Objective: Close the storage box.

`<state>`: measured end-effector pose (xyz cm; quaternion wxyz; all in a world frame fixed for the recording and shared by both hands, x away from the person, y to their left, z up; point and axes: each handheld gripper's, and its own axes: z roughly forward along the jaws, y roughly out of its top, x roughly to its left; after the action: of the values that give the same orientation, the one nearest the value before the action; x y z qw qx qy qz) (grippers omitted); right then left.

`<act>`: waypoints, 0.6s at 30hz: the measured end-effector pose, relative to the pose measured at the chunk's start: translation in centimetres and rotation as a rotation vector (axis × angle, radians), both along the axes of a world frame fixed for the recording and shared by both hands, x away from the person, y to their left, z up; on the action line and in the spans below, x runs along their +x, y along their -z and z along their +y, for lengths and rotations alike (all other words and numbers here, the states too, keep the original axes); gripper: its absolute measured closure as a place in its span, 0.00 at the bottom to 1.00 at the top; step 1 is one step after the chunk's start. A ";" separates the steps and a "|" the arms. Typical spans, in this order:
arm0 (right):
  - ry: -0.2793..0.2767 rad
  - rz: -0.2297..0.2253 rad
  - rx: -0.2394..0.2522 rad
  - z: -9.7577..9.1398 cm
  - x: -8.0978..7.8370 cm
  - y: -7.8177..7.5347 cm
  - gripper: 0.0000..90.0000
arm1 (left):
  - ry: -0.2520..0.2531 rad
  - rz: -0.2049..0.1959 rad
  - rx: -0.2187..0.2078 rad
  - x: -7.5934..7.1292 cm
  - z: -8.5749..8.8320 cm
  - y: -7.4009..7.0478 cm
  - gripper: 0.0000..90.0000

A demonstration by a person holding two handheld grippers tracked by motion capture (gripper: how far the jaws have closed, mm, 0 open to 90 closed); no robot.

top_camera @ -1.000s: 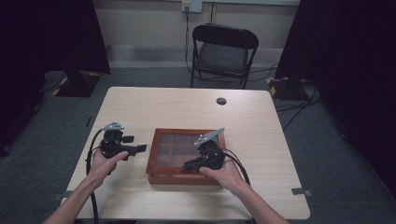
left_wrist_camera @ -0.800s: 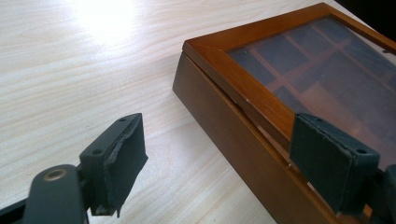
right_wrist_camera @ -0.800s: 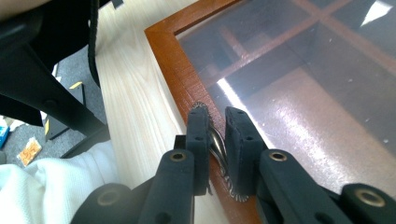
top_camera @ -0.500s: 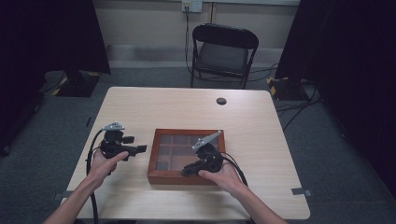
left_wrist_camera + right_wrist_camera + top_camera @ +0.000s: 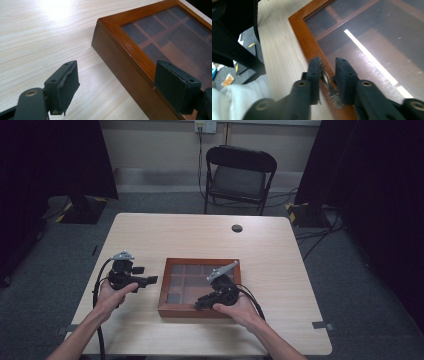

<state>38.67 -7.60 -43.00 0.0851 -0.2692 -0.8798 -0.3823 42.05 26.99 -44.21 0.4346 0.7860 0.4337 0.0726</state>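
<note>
**Wooden box, near middle of table, grippers at two sides**

Wooden box (image 5: 200, 287) with a glass lid lying flat on the table (image 5: 280, 250), a little nearer the person's edge than the far one. Lid shut, dark wooden dividers visible through the glass (image 5: 175, 37) (compartment contents too dim to make out).

Right gripper (image 5: 200, 303) down at the box's near rim, jaws pointing toward the box's near left corner. In the right gripper view, jaws (image 5: 327, 75) standing a narrow gap apart over the frame's edge, having just been opening; frayed pad lining visible in the gap, nothing clamped between them. Right hand (image 5: 235, 307) resting at the box's near right corner.

Left gripper (image 5: 150, 280) just beside the box's left side, apart from it, jaws level and aimed at the box. In the left gripper view, jaws (image 5: 125, 85) spread wide, one pad over bare table, the other in front of the box's frame, gripping nothing. Left hand (image 5: 112, 292) on the tabletop.

Farther off: small dark round thing (image 5: 237, 228) near the table's far edge, folding chair (image 5: 239, 175) behind the table.
</note>
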 end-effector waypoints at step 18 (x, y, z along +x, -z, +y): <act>0.364 -0.138 0.096 -5.3 1.7 -2.9 0.19 | -0.047 0.015 0.007 0.0 0.7 0.0 0.23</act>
<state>40.38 -12.85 -40.08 -0.0331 -0.3928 -0.8011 -0.4504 42.03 27.65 -44.23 0.4266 0.7777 0.4549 0.0784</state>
